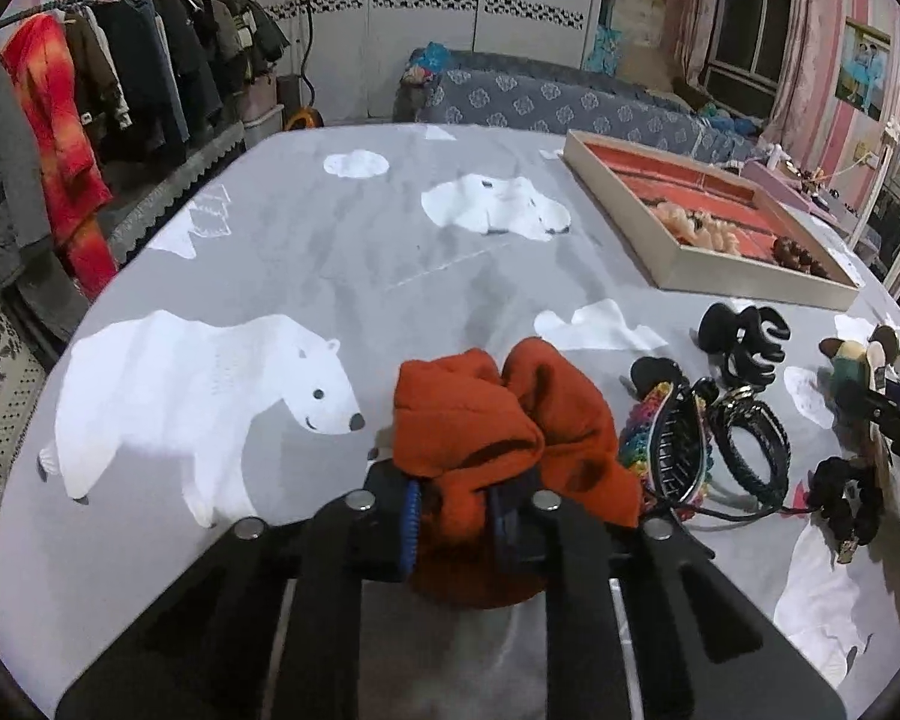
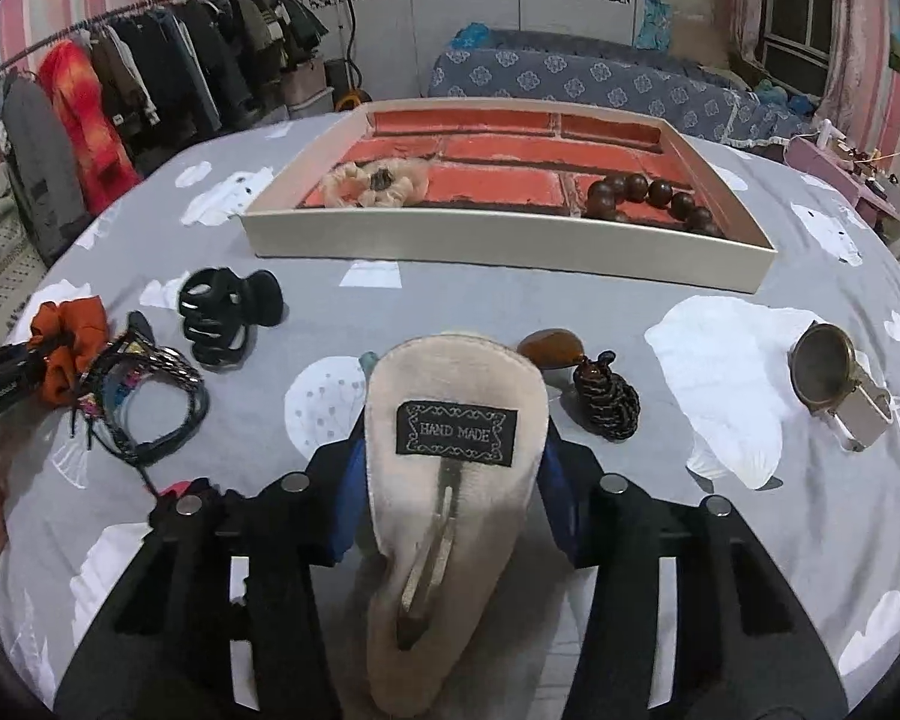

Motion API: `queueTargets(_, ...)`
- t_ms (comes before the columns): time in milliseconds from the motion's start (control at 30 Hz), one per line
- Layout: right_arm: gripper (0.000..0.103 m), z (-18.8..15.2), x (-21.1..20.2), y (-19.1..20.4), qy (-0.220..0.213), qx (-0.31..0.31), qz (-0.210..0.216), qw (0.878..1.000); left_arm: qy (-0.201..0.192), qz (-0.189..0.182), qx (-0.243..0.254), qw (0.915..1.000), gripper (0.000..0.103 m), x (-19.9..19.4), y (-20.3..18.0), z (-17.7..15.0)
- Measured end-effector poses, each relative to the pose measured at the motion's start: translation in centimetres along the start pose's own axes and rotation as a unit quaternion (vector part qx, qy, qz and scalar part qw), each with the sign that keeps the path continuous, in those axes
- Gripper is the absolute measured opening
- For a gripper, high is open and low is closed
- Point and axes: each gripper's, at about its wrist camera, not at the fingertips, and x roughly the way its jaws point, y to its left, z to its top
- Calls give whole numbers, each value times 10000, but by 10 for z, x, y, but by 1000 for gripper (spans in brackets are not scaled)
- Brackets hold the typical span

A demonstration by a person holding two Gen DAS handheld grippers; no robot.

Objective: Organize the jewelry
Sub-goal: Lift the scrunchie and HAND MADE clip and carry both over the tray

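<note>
My left gripper is shut on an orange scrunchie that bunches up between its blue pads, low over the polar-bear bedsheet. The right wrist view shows the same scrunchie at the far left. My right gripper is shut on a beige felt hair clip with a "HAND MADE" label and a metal clip on its back. Beyond it lies the cream-rimmed tray with red compartments, holding a cream scrunchie and a wooden bead bracelet. In the left wrist view the tray sits at the back right.
Loose on the sheet lie a black claw clip, a pile of braided bracelets, a brown knotted piece, an amber stone and a watch. A black scrunchie lies at the right. A clothes rack stands far left.
</note>
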Motion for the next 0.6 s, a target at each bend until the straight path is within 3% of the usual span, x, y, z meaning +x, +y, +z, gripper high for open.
queueTargets(233, 49, -5, -36, -12, -367, 103, 239, 9990, -343, 88, -88, 9993, 17, -39, -4, 2)
queueTargets(600, 50, -12, -95, -60, -886, 104, 61, 9960, -885, 321, 27, 9956, 17, -95, -47, 8)
